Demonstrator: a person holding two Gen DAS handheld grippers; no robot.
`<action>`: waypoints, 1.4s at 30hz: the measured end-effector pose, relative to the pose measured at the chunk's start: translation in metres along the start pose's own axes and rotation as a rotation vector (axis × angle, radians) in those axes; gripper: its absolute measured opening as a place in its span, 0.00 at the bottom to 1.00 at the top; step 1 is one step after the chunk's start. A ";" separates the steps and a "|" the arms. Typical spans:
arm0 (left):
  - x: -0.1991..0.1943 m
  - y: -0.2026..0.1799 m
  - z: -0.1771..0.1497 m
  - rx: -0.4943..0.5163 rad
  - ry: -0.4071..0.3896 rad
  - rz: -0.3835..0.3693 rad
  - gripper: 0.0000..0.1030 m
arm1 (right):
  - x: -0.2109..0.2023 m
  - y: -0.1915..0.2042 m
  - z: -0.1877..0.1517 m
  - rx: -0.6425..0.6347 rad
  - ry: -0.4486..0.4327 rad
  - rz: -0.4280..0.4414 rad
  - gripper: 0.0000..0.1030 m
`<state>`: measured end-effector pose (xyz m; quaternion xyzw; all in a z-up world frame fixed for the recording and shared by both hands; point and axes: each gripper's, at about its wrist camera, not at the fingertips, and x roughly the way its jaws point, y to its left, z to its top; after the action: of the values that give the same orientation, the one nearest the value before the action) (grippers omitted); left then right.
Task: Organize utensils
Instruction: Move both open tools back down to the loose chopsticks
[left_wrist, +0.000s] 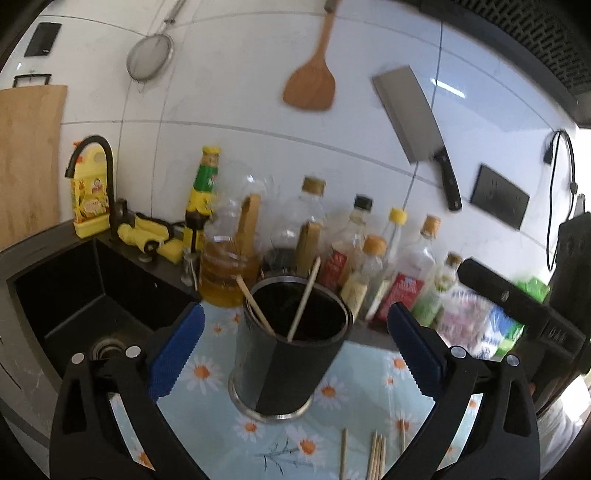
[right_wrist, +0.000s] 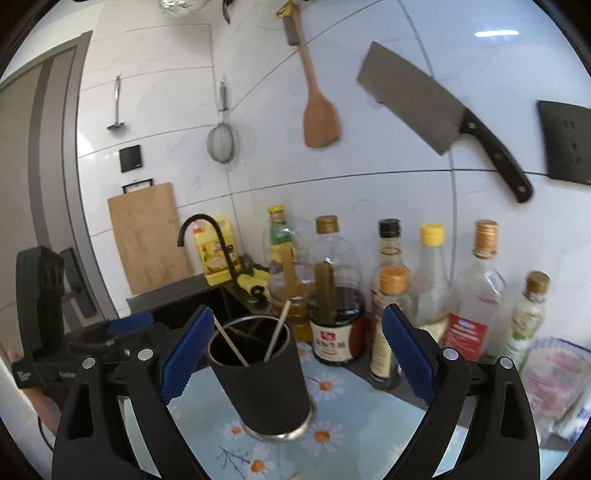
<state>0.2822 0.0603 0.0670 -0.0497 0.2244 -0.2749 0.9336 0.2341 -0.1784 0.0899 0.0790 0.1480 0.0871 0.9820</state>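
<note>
A black cylindrical utensil holder (left_wrist: 291, 347) (right_wrist: 260, 384) stands upright on a daisy-print mat (left_wrist: 354, 373) (right_wrist: 328, 391). Two wooden chopsticks (left_wrist: 303, 300) (right_wrist: 277, 328) lean inside it. Several more chopsticks (left_wrist: 376, 456) lie on the mat at the lower edge of the left wrist view. My left gripper (left_wrist: 295, 345) is open, its blue pads (left_wrist: 177, 350) wide on either side of the holder and apart from it. My right gripper (right_wrist: 295, 360) is open too, with the holder standing between its pads (right_wrist: 406, 354), untouched. The other gripper (right_wrist: 74, 354) shows at the left of the right wrist view.
A row of sauce and oil bottles (right_wrist: 391, 302) stands behind the holder against the tiled wall. A black sink (left_wrist: 74, 295) with a faucet (left_wrist: 99, 166) lies to the left. A cleaver (left_wrist: 417, 129), wooden spatula (left_wrist: 312, 81), strainer and cutting board (right_wrist: 147, 236) hang on the wall.
</note>
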 end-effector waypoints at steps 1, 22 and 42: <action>0.001 -0.001 -0.003 0.005 0.015 -0.003 0.94 | -0.003 -0.001 -0.002 0.005 0.004 -0.010 0.86; 0.067 -0.012 -0.104 -0.013 0.510 -0.103 0.93 | -0.041 -0.037 -0.097 0.172 0.277 -0.251 0.86; 0.101 -0.052 -0.153 0.246 0.692 -0.080 0.94 | -0.041 -0.052 -0.205 0.355 0.669 -0.485 0.85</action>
<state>0.2643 -0.0326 -0.0978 0.1501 0.4901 -0.3366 0.7899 0.1406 -0.2105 -0.1016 0.1768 0.4842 -0.1515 0.8434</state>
